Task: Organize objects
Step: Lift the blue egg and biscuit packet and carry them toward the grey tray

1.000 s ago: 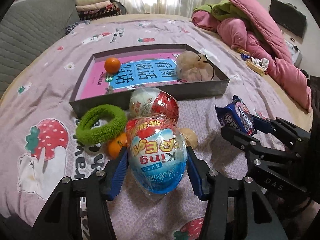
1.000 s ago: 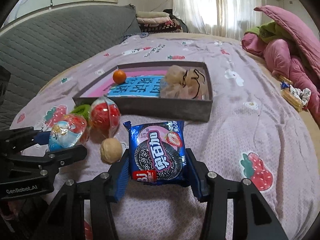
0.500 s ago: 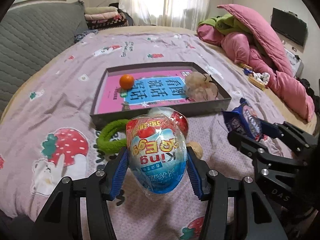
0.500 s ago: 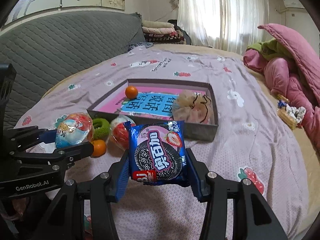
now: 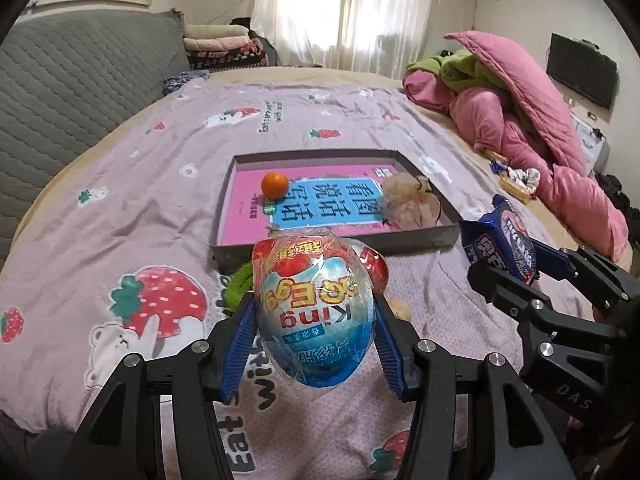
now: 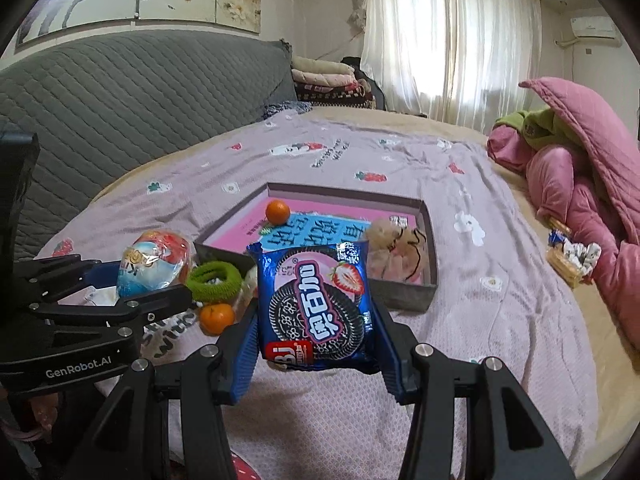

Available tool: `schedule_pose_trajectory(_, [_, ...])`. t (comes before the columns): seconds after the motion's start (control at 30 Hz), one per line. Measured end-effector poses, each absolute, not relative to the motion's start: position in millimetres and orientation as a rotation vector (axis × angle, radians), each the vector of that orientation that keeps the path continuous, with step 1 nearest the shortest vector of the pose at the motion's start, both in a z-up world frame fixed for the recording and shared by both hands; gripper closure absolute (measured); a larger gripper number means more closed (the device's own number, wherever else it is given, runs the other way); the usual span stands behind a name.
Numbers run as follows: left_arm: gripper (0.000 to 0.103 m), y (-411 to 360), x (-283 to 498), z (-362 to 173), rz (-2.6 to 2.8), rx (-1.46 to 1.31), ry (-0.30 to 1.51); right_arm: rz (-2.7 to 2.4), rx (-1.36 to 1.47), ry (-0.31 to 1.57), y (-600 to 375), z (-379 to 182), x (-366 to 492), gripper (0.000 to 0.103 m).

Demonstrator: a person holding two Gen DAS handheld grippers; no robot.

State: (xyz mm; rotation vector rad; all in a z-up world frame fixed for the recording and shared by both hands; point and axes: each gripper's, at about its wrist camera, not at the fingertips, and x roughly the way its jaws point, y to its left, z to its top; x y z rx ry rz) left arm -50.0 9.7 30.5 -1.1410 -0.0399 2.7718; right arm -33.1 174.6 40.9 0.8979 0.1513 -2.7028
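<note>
Left gripper (image 5: 316,316) has its blue fingers (image 5: 240,340) clamped on a foil-wrapped toy egg (image 5: 314,308), held off the bed; wrap reads "King" and "EGG" upside down, rest of the print too small to read. Right gripper (image 6: 316,320) has its fingers (image 6: 244,344) clamped on a blue cookie packet (image 6: 314,304), also lifted clear of the bed; packet shows a dark sandwich cookie, a strawberry, white Chinese lettering and a red corner tag. "GenRobot.AI" printed on the left gripper body in the right wrist view; "DAS" on the right gripper body in the left wrist view. Below and beyond the held items, on the bedsheet (image 6: 500,320): a green hair scrunchie (image 6: 214,276), a small orange (image 6: 216,318) just beside it, a second red-and-white wrapped egg (image 5: 374,266) mostly hidden behind the held egg, and a tan round thing (image 5: 400,308) that can't be identified. Farther back lies a shallow grey tray (image 5: 344,242) on the bed; inside it a pink and blue book (image 5: 320,204) with large Chinese title characters, another orange (image 5: 275,185) on the book's far left, and a beige mesh pouch (image 5: 408,200) at the tray's right end. Sheet is lilac with strawberry and bear prints plus partial English letters. Pink quilt (image 5: 540,120) heaped at right, grey quilted headboard (image 6: 120,100) at left.
</note>
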Motion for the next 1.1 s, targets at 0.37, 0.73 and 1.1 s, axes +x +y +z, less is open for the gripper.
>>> schedule_pose_trajectory(0.37, [0.046,-5,-39,53,2.823,-1.086,-0.05,-2.714,0.829,0.17,165,67,-24,0.052])
schedule_pose_trajectory(0.73, [0.046,-6,-40,67,2.843,-1.052,-0.047,-2.729,0.773,0.162,163,83,-21,0.052])
schedule_pose_trajectory(1.1, [0.046,-5,-51,72,2.841,-1.039,-0.044,-2.74,0.745,0.173,158,90,-33,0.052])
